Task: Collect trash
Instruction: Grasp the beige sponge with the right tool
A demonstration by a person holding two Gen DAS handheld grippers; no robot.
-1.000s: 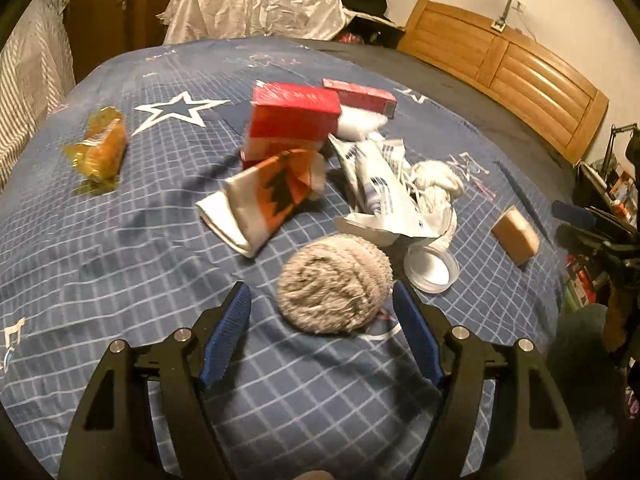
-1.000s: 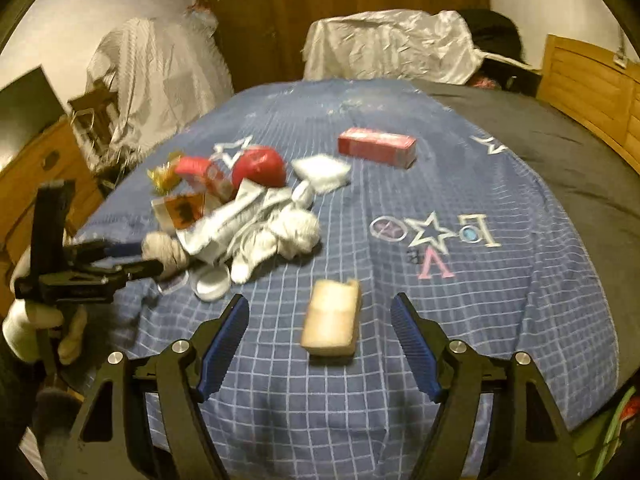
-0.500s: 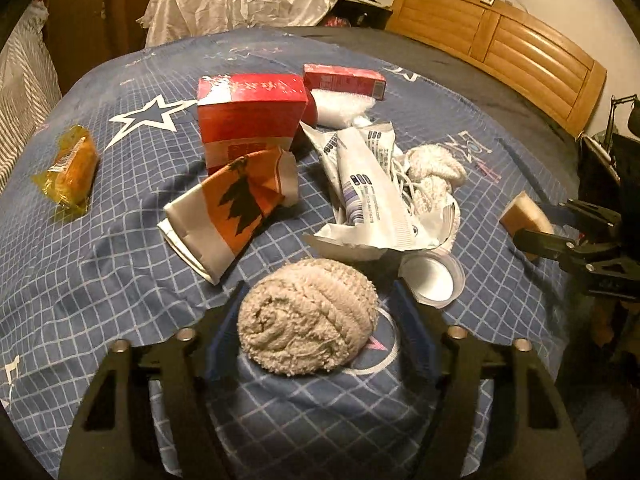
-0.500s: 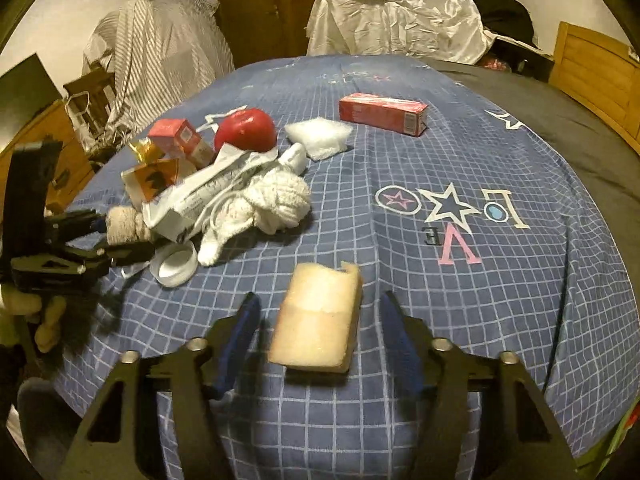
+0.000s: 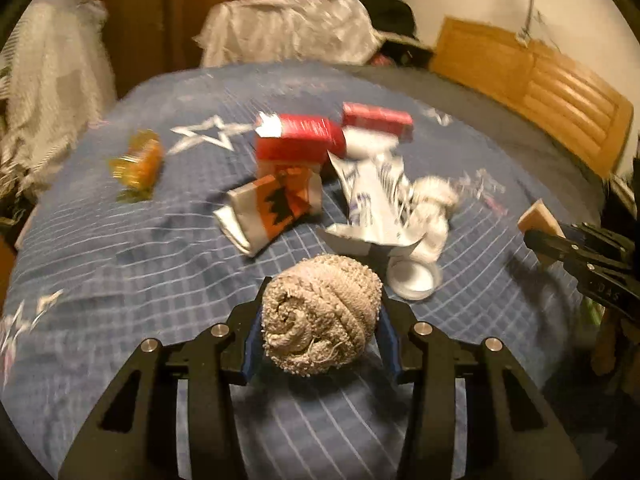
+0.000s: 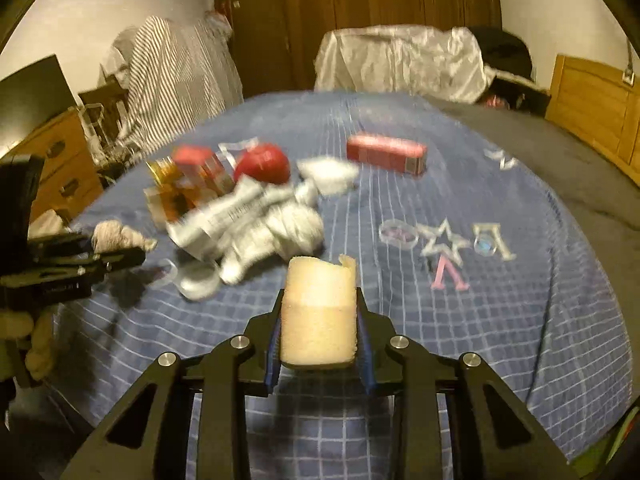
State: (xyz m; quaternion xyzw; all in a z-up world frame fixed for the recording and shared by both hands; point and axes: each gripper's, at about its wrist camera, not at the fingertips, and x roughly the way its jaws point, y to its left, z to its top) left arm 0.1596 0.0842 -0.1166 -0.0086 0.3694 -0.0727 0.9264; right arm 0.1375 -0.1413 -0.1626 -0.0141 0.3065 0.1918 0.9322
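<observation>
My left gripper (image 5: pixel 318 332) is shut on a beige rolled knit ball (image 5: pixel 320 314), held just above the blue checked bedspread (image 5: pixel 120 264). My right gripper (image 6: pixel 318 332) is shut on a tan sponge block (image 6: pixel 318 312), also lifted a little. The sponge block also shows at the right in the left wrist view (image 5: pixel 538 218). The knit ball also shows at the left in the right wrist view (image 6: pixel 116 236). A pile of trash lies mid-bed: a red box (image 5: pixel 298 140), an orange-and-white carton (image 5: pixel 272 210), a crumpled white wrapper (image 5: pixel 376 204) and a white lid (image 5: pixel 414 278).
A yellow snack packet (image 5: pixel 138 164) lies left of the pile. A long red box (image 6: pixel 386 152) and a red ball (image 6: pixel 262 164) lie farther back. A wooden headboard (image 5: pixel 532 88) runs along the right. A dresser (image 6: pixel 52 160) and covered furniture (image 6: pixel 400 62) stand beyond the bed.
Both grippers moved forward over their objects and closed, the left on the knit ball and the right on the sponge block. Both objects now sit lifted between the fingers.
</observation>
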